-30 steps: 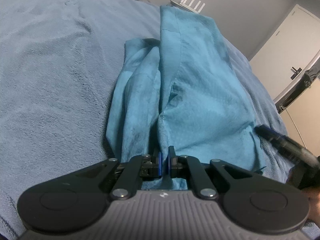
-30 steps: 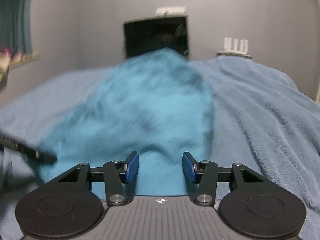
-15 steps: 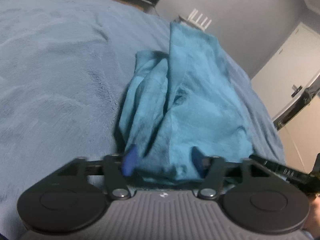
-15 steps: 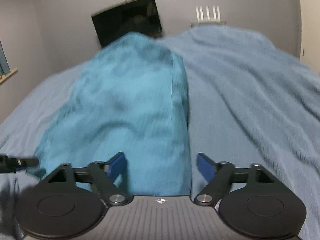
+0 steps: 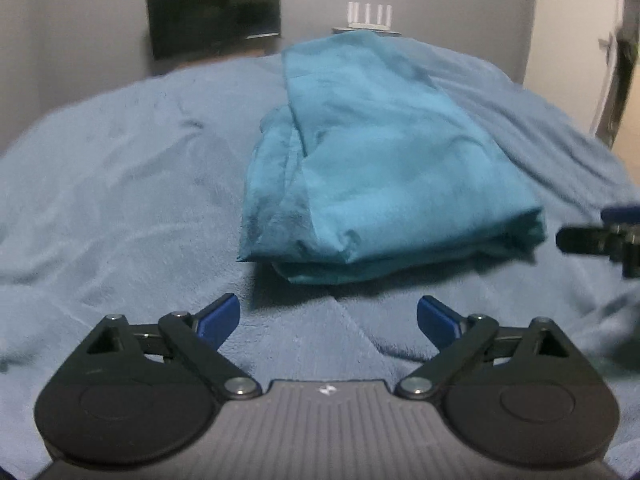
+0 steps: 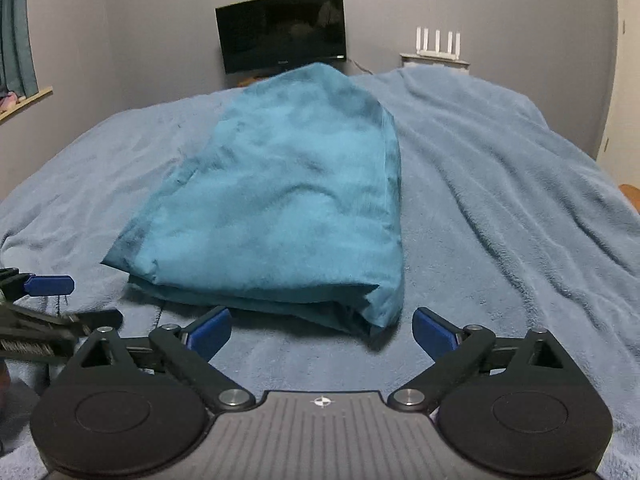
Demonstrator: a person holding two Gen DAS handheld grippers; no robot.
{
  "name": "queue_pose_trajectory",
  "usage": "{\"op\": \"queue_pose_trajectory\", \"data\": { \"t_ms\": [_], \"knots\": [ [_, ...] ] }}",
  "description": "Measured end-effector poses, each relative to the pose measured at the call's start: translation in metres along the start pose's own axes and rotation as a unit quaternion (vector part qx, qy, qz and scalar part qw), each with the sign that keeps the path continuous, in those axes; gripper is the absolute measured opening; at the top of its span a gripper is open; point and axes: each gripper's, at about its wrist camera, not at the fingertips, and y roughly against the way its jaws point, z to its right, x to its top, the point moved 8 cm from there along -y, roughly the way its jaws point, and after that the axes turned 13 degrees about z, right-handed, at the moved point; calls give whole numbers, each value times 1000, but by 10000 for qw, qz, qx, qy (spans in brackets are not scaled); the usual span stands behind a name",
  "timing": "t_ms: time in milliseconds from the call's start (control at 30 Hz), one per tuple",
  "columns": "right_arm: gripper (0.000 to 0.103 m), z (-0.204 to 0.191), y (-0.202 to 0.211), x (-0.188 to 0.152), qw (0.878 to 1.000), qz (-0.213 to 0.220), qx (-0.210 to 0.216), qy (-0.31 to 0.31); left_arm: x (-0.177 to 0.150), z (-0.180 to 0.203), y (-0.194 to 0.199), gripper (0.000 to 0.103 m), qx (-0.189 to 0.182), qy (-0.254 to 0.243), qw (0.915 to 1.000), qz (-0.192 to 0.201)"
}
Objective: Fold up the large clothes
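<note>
Blanket (image 6: pixel 500 184) first, since it took up most of both views: a pale blue fleecy one spread over the whole bed, rumpled into long ridges on the right side in the right wrist view. On top of it, roughly in the middle, lay the teal garment (image 6: pixel 288 200), folded into a long stack of several layers with its near edge facing the cameras. In the left wrist view the same teal garment (image 5: pixel 384 168) looked messier along its left side, where a couple of loose layers bunched out from under the top flap. Couldn't tell what kind of clothing it actually was, just a big soft teal thing.

Behind the bed there was a dark TV (image 6: pixel 282 30) on the grey wall, and a white router (image 6: pixel 437 46) with four antennas sitting on a small shelf to the right of it. A strip of teal curtain (image 6: pixel 16 36) showed at the far left edge.

The right gripper (image 6: pixel 322 330) had its jaws spread wide, having just been opening, with nothing between the blue pads, only blanket. It sat just short of the garment's near edge, not touching it. The left gripper (image 5: pixel 328 322) was the same deal: jaws wide apart after just opening, empty, and near the fold but clear of it. Each gripper poked into the edge of the other's view.

No containers anywhere, so nothing to report there.
</note>
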Motion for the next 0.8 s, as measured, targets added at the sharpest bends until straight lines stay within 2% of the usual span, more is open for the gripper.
{"op": "queue_pose_trajectory", "data": {
  "t_ms": [100, 333, 800],
  "knots": [
    [99, -2, 5, 0, 10000, 20, 11, 2, -2, 4, 7, 96, -57, -90, 9999, 58],
    [99, -11, 11, 1, 9996, 122, 6, 270, 1, -1, 14, 96, 3, 138, 9998, 146],
    [99, -15, 13, 0, 9990, 155, -13, 407, 2, 1, 18, 96, 19, 32, 9998, 195]
  ]
}}
